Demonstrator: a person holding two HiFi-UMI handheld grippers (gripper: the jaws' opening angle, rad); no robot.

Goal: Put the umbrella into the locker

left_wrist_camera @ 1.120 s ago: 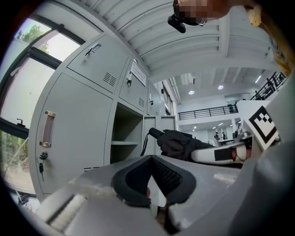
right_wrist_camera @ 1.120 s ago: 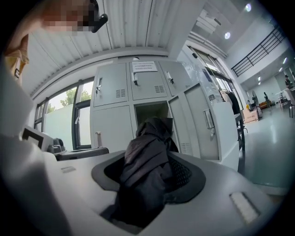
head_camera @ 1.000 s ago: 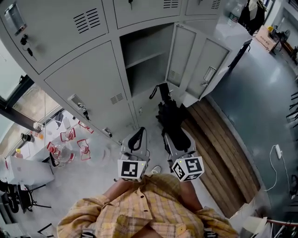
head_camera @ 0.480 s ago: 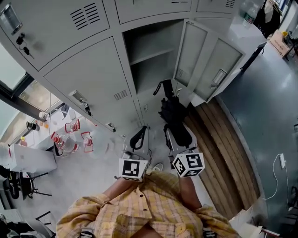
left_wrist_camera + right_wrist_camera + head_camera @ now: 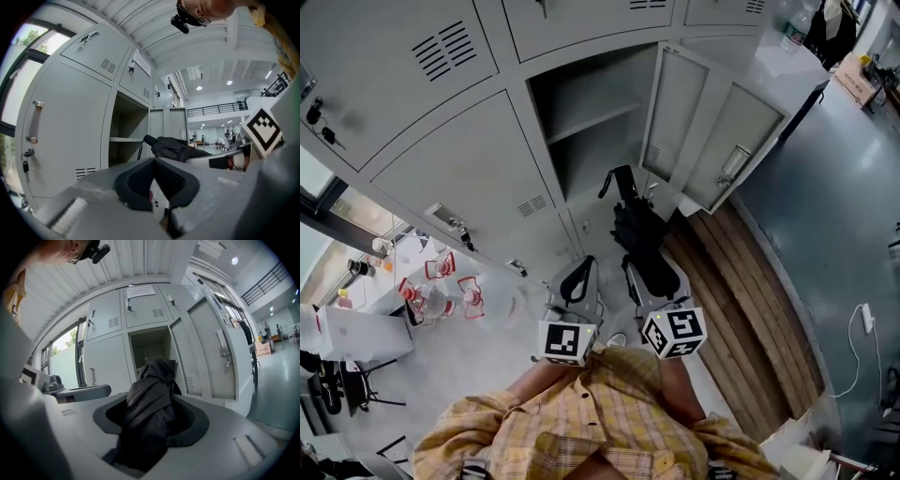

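Left gripper (image 5: 576,279), jaws together and empty, stood beside right gripper (image 5: 651,278), clamped on folded black umbrella (image 5: 636,230), whose long axis ran away from the person, handle end foremost, toward the open locker (image 5: 586,120).

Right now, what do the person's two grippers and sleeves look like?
The left gripper and right gripper both have light grey moulded bodies and black, mesh-textured jaw pads with a curved outline. Each carries a white cube printed with black square markers. The person wears a yellow plaid shirt whose sleeves run up to the cubes.
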